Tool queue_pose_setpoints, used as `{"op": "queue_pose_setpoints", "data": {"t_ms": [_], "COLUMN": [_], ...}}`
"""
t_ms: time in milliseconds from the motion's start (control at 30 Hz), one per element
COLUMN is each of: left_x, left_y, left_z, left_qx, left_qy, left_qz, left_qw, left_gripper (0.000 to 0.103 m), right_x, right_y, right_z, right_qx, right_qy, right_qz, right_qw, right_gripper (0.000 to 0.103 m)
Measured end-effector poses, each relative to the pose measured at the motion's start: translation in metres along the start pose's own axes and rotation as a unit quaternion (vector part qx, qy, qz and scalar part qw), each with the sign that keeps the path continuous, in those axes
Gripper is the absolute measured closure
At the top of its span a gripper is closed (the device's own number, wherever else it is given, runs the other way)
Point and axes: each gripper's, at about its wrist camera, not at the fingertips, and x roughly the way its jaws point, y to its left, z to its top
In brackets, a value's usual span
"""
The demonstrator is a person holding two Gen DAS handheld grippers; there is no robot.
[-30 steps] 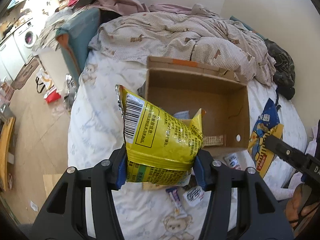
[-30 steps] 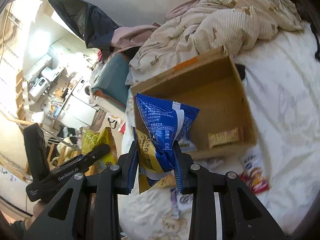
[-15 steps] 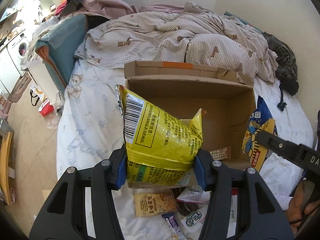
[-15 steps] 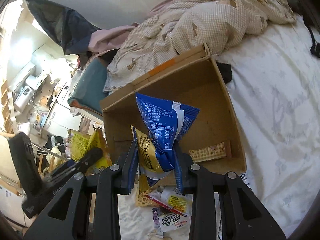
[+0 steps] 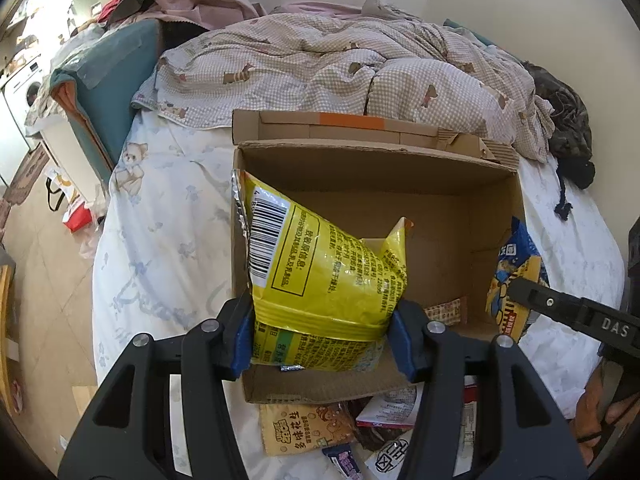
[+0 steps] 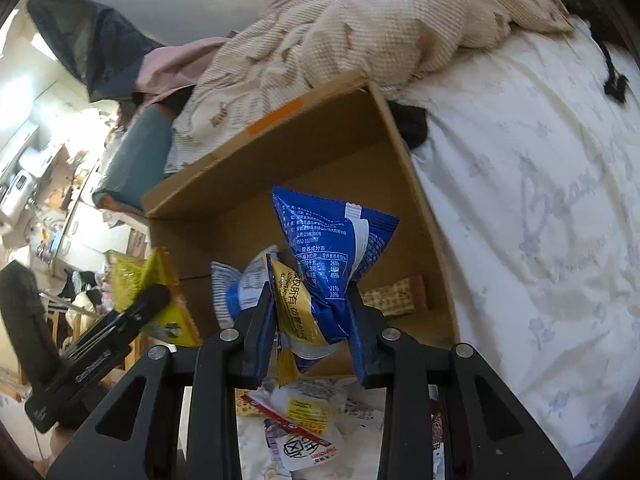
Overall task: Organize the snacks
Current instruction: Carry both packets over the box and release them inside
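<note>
Lying in cardboard box (image 5: 496,216): one wrapped bar (image 5: 446,311).

Both hands have come down and in toward the cardboard box (image 5: 496,204), which now looms larger in each view. The yellow bag (image 5: 320,276) and the blue bag (image 6: 332,264) now hang over its open inside, with more loose packets (image 5: 304,428) showing below the near wall.

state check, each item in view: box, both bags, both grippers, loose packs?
Box: open, on the bed, one small bar on its floor.
Yellow bag: clamped, over the box.
Blue bag: clamped, crumpled, over the box.
Left gripper: jaws shut on yellow bag.
Right gripper: jaws shut on blue bag.
Loose packs: lying on the bed outside the box.
</note>
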Motion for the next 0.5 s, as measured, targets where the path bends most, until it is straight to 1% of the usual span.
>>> {"op": "queue_pose_setpoints", "data": {"t_ms": [100,200,333,400,467,500], "left_x": [0.001,0.001,0.001,0.002,0.0,-0.002], "left_y": [0.0,0.0,0.002,0.001,0.0,-0.001], "left_z": [-0.001,-0.002,-0.001,-0.002,-0.002,-0.002], "left_qx": [0.004,0.01,0.005,0.006,0.006,0.007], "left_qy": [-0.002,-0.003,0.001,0.004,0.003,-0.002], "left_qz": [0.001,0.012,0.011,0.01,0.01,0.012], "left_qw": [1.0,0.9999,0.9999,0.9999,0.9999,0.9999], "left_gripper": [0.051,0.05,0.048,0.042,0.029,0.027], "right_x": [0.005,0.009,0.013,0.013,0.013,0.014], "right_y": [-0.005,-0.007,-0.008,-0.007,-0.008,-0.008], "right_z": [0.0,-0.001,-0.003,-0.003,-0.003,-0.002], "right_qx": [0.009,0.009,0.01,0.011,0.014,0.016], "right_qy": [0.006,0.014,0.021,0.021,0.021,0.022], "right_qz": [-0.013,-0.039,-0.045,-0.043,-0.039,-0.038], "right_qw": [1.0,0.999,0.999,0.999,0.999,0.999], "right_gripper": [0.068,0.067,0.066,0.066,0.064,0.062]}}
